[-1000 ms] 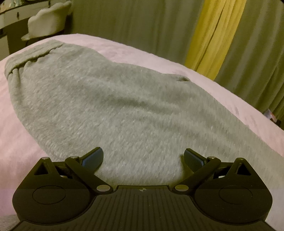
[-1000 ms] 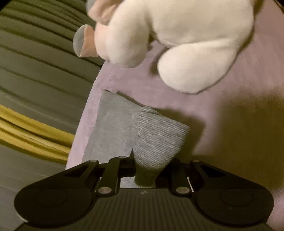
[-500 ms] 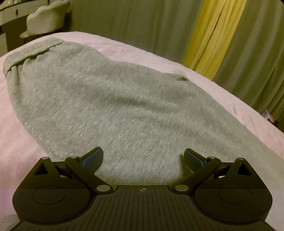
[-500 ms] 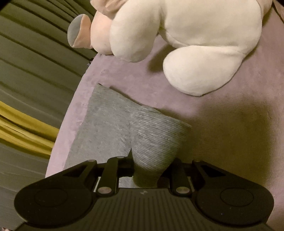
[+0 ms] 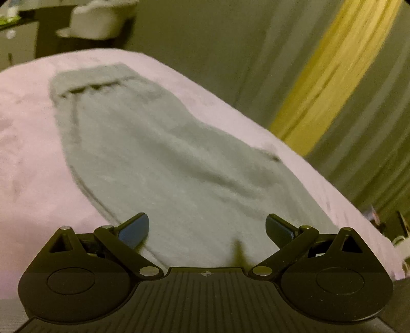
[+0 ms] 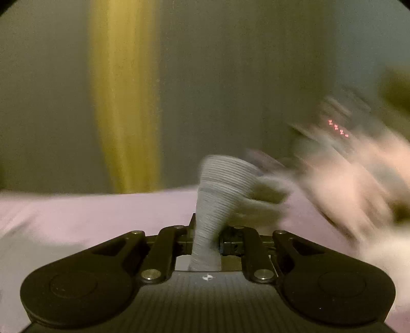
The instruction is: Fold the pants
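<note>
Grey sweatpants (image 5: 159,164) lie stretched out on a pink bed cover (image 5: 28,164), waistband at the far end. My left gripper (image 5: 207,229) is open and empty, hovering above the near part of the pants. My right gripper (image 6: 206,238) is shut on the ribbed grey cuff of the pants (image 6: 217,189) and holds it lifted above the bed. The right wrist view is heavily blurred by motion.
Green curtains with a yellow stripe (image 5: 333,76) hang behind the bed. A white plush shape (image 5: 97,18) and furniture stand at the far left. In the right wrist view a blurred pale plush toy (image 6: 353,179) lies to the right on the bed cover (image 6: 77,217).
My left gripper has pulled back and up, so the pants look farther away. My right gripper has swung up and round with the cuff; the plush toy has slid from the top to the right.
</note>
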The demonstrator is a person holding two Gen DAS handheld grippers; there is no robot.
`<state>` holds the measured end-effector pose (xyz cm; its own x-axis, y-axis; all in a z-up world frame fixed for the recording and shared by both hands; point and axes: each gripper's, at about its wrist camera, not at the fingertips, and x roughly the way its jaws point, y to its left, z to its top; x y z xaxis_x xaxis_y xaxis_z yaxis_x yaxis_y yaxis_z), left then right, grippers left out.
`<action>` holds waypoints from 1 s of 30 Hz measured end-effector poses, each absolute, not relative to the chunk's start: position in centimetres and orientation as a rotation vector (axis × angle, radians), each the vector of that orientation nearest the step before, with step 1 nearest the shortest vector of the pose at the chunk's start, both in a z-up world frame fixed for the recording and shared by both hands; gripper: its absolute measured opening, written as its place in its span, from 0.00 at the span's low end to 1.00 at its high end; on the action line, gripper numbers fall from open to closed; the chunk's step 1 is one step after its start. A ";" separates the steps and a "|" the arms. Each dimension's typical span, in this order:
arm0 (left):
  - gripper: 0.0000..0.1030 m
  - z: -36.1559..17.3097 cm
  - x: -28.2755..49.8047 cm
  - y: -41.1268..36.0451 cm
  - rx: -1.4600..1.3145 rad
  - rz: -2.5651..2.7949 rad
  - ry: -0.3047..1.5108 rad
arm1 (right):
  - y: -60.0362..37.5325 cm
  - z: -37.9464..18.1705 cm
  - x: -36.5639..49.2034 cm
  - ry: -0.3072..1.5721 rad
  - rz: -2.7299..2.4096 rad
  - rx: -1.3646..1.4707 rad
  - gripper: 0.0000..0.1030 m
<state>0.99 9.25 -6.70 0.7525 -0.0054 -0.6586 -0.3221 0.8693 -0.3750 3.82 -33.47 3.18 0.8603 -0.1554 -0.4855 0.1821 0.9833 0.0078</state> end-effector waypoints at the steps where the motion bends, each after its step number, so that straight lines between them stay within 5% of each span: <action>1: 0.98 -6.4 0.6 9.5 -0.498 0.190 0.689 | -30.5 3.2 3.9 0.500 -0.099 -0.007 0.13; 4: 0.98 -6.0 0.0 9.9 -0.489 0.192 0.674 | -21.8 -0.3 3.6 0.522 0.174 -0.143 0.14; 9: 0.98 -7.0 0.3 9.8 -0.490 0.175 0.738 | -13.2 -11.2 4.5 0.820 0.320 -0.265 0.18; 19: 0.98 -8.1 1.9 8.9 -0.460 0.150 0.777 | -14.9 -8.7 4.4 0.804 0.287 -0.056 0.17; 24: 0.98 -8.2 1.7 9.3 -0.490 0.166 0.778 | -15.8 -8.5 3.1 0.883 0.381 0.001 0.51; 30: 0.98 -7.7 1.7 7.9 -0.432 0.123 0.787 | -25.9 -7.0 2.2 0.875 0.240 0.662 0.61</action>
